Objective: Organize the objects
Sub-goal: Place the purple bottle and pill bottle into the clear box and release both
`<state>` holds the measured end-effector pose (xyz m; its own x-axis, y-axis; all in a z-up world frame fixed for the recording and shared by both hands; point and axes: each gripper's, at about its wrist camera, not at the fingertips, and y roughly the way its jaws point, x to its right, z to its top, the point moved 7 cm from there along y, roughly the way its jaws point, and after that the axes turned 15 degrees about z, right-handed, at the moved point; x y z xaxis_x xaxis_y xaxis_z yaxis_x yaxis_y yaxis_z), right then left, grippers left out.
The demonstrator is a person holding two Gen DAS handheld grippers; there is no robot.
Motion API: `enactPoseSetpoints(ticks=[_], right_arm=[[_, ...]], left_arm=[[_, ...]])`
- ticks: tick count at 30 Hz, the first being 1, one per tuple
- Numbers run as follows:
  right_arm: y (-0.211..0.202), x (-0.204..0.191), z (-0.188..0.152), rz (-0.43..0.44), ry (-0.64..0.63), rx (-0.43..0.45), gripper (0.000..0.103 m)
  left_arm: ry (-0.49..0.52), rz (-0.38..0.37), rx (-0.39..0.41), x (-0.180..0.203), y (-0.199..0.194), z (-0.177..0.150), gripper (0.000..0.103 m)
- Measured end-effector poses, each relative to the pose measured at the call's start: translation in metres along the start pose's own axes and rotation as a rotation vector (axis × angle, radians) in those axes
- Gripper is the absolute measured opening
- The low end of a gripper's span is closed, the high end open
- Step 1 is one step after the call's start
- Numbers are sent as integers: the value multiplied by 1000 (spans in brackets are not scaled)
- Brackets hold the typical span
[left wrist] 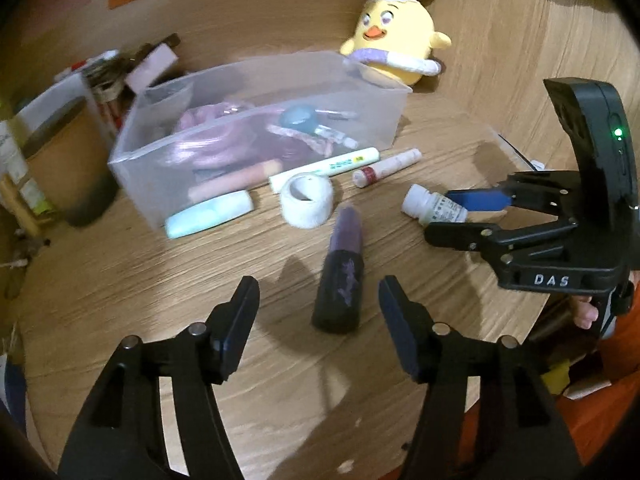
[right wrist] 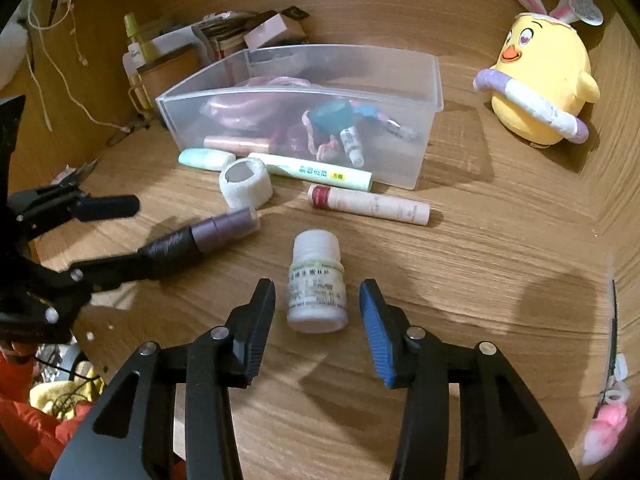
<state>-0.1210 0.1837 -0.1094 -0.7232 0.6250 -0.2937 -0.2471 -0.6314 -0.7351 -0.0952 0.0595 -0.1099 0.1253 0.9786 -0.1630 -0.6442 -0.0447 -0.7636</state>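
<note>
With the purple lipstick tube (left wrist: 340,272) and white pill bottle (right wrist: 317,282) lying loose on the table in front of the clear bin (right wrist: 400,168), the left gripper (left wrist: 318,300) and right gripper (right wrist: 318,300) each straddle theirs unclamped, so centre the pads before squeezing.

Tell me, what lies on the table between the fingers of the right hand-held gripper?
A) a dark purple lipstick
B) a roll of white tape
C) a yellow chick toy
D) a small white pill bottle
D: the small white pill bottle lies on its side on the wooden table between the open fingers of the right hand-held gripper, which do not touch it.
</note>
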Motion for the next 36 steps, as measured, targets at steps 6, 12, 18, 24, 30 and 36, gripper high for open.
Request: enactPoseSetpoints(ticks=[6, 12, 18, 24, 30, 36], right_arm=[[3, 0, 3, -8, 8, 16, 27], [-6, -5, 14, -27, -18, 72, 27], [-19, -12, 31, -24, -33, 126, 27], [-33, -19, 56, -14, -61, 194, 27], [-46, -29, 86, -18, -99, 253, 27], [-51, -34, 116, -25, -116, 297, 27]], left_arm=[[19, -12, -33, 18, 21, 6, 45], [-5, -24, -36, 18, 26, 7, 25], [-41, -20, 34, 6, 3, 16, 25], [-83, 14, 115, -12, -20, 40, 25], [-126, 27, 178, -29, -35, 70, 25], [-158, 69, 224, -47, -40, 98, 25]])
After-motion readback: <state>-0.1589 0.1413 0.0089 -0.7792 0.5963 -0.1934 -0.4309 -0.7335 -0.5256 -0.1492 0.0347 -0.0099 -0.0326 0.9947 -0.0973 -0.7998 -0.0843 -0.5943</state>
